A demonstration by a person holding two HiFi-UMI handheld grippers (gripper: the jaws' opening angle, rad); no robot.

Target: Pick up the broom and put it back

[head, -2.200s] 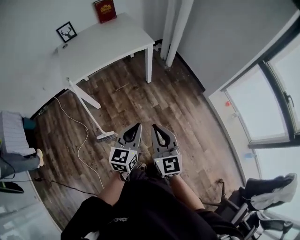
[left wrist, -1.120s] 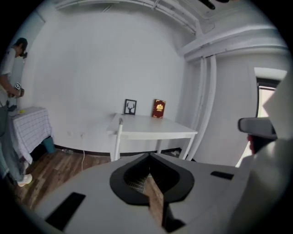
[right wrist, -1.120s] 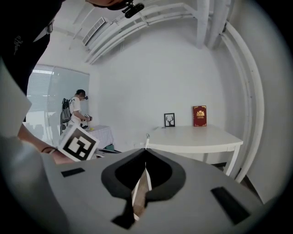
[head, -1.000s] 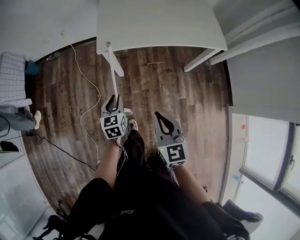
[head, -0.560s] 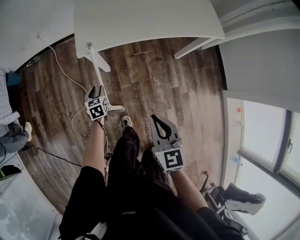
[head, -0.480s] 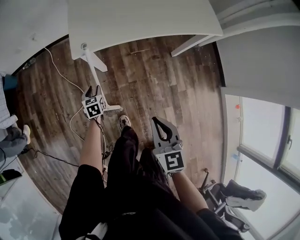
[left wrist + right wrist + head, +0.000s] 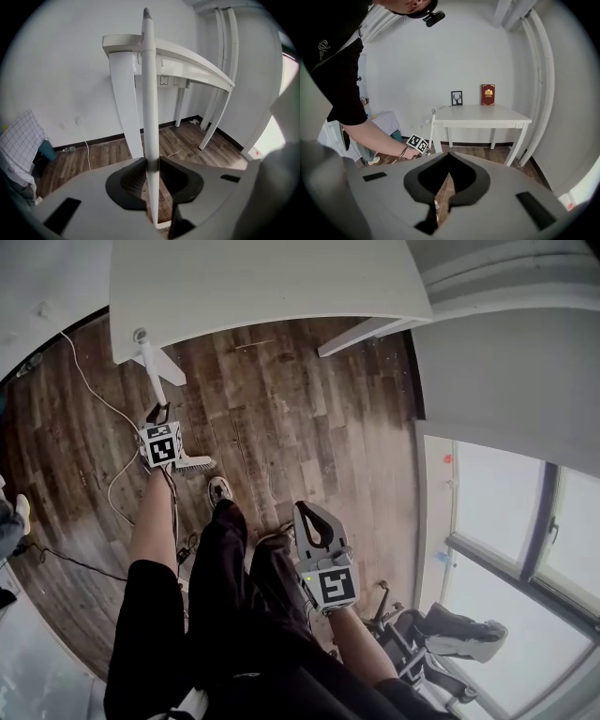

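Observation:
The white broom (image 7: 150, 373) leans against the white table (image 7: 262, 277), its brush head (image 7: 193, 464) on the wood floor. My left gripper (image 7: 161, 411) is low on the handle, just above the brush. In the left gripper view the handle (image 7: 148, 93) runs upright between the jaws of the left gripper (image 7: 150, 161), which are closing, and their tips touch it on both sides. My right gripper (image 7: 302, 508) hangs apart over the floor beside the person's legs. Its jaws meet at the tips of the right gripper (image 7: 449, 153) with nothing between them. The right gripper view shows the broom (image 7: 431, 126) from afar.
A white cable (image 7: 94, 399) trails over the floor left of the broom. The person's shoe (image 7: 218, 491) stands near the brush. A chair (image 7: 450, 634) and a window (image 7: 506, 549) are at the right. A small picture (image 7: 456, 97) and a red book (image 7: 488, 94) stand on the table.
The left gripper has dropped down the broom toward the floor and taken the handle between its jaws. The right gripper has sunk a little. The head view has swung left.

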